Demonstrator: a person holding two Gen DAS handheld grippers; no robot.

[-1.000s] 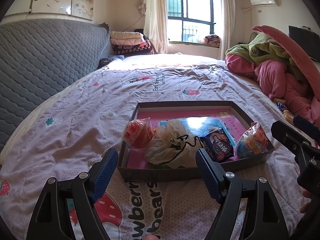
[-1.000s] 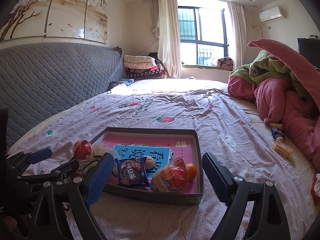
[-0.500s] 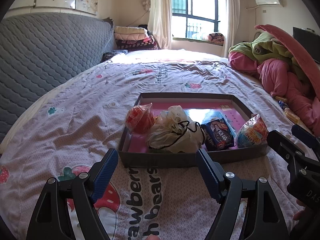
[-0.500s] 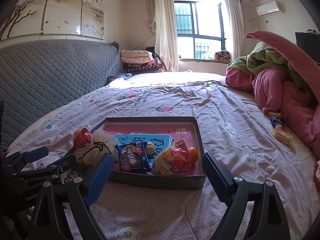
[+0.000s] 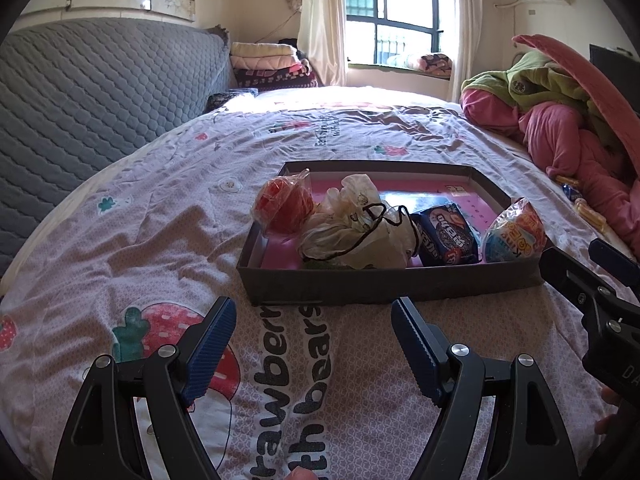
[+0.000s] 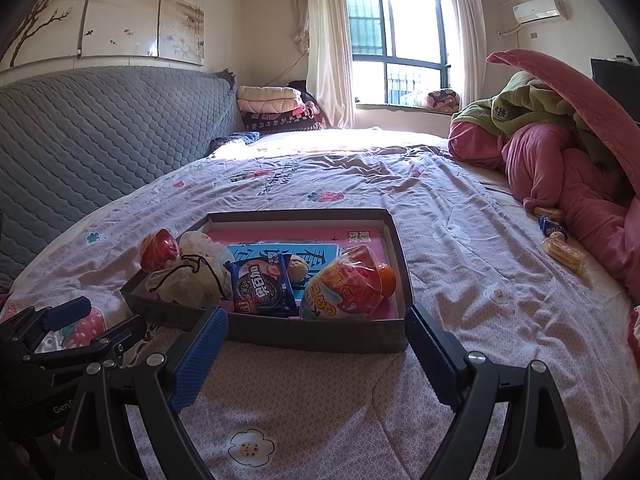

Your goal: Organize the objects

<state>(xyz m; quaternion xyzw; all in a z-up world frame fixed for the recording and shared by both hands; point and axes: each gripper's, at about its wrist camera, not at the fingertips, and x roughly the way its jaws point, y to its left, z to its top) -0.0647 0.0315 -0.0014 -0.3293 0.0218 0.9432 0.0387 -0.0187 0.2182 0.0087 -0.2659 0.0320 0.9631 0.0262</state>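
Observation:
A shallow dark cardboard box (image 5: 360, 284) (image 6: 316, 336) with a pink bottom lies on the bedspread. Inside it are a red wrapped ball (image 5: 286, 206) (image 6: 160, 245), a cream drawstring pouch (image 5: 360, 232) (image 6: 192, 280), a blue cookie packet (image 5: 446, 236) (image 6: 262, 284) and a colourful snack bag (image 5: 514, 232) (image 6: 344, 284). My left gripper (image 5: 314, 344) stands open just short of the box's near wall, empty. My right gripper (image 6: 316, 354) is also open and empty, at the box's near right corner; in the left wrist view it shows at the right edge (image 5: 588, 276).
Loose wrapped snacks (image 6: 562, 250) lie on the bed to the right, beside a heap of pink and green bedding (image 6: 560, 152). A grey quilted headboard (image 5: 92, 100) runs along the left. Folded blankets (image 6: 272, 110) are stacked at the far end by the window.
Both grippers have sunk a little toward the bedspread, so the box sits higher in both views. Jaws stay open; nothing was taken hold of.

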